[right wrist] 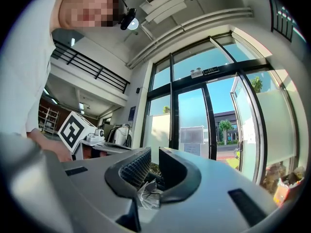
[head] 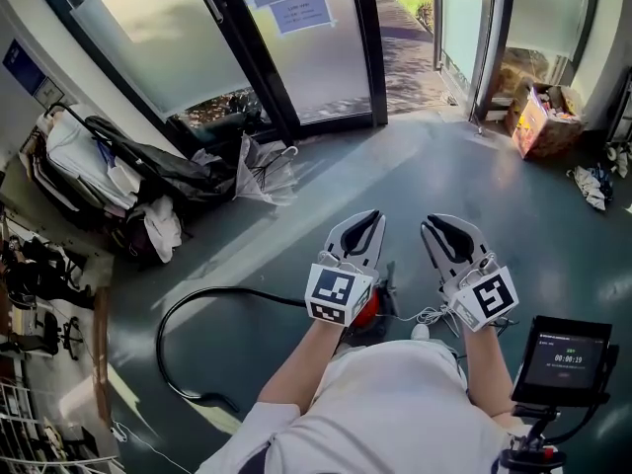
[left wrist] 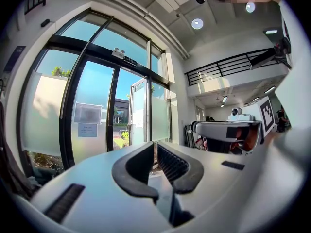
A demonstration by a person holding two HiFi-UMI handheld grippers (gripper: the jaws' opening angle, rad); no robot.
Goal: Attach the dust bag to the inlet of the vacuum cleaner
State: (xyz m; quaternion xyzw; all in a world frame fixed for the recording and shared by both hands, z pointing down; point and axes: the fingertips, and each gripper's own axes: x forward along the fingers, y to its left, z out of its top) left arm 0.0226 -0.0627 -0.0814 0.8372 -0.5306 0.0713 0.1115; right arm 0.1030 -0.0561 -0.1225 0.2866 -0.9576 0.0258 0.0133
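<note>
Both grippers are raised side by side and point level at the glass doors. My left gripper (head: 368, 216) (left wrist: 155, 145) is shut, its jaws nearly touching with nothing between them. A narrow gap shows between the jaws of my right gripper (head: 440, 224) (right wrist: 155, 151). A small crumpled pale scrap (right wrist: 146, 194) sits deep at their root, clear of the pads. Below and between my hands a red vacuum cleaner (head: 369, 311) peeks out, mostly hidden by the left gripper. Its black hose (head: 197, 304) loops over the floor to the left. No dust bag is in view.
Glass doors (head: 316, 47) stand ahead, one of them ajar. A heap of bags (head: 118, 181) and a folded clear umbrella (head: 262, 171) lie at the left. A cardboard box (head: 543, 117) and a rag (head: 592, 184) are at the right. A small screen (head: 568, 358) hangs near my right elbow.
</note>
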